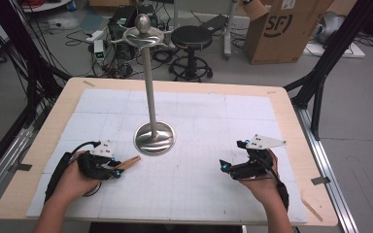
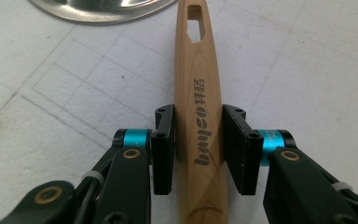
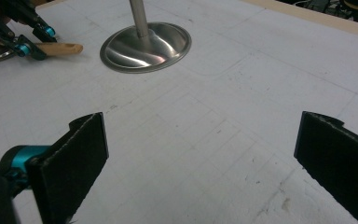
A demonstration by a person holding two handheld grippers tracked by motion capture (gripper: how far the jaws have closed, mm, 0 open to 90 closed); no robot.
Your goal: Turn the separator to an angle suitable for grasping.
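In the lower left of the high view, the left hand (image 1: 73,177) is gripping the left gripper (image 1: 118,170), which is pointing toward the frame's centre. In the left gripper view its fingers (image 2: 164,149) are pressing flat against both sides of a wooden handle (image 2: 200,126). In the lower right of the high view, the right hand (image 1: 264,182) is holding the right gripper (image 1: 230,159) low, its fingers (image 3: 72,161) standing wide apart.

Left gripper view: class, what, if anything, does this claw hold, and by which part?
The left claw grips a light wooden utensil handle with a slotted end, pads pressing its sides around mid-length.
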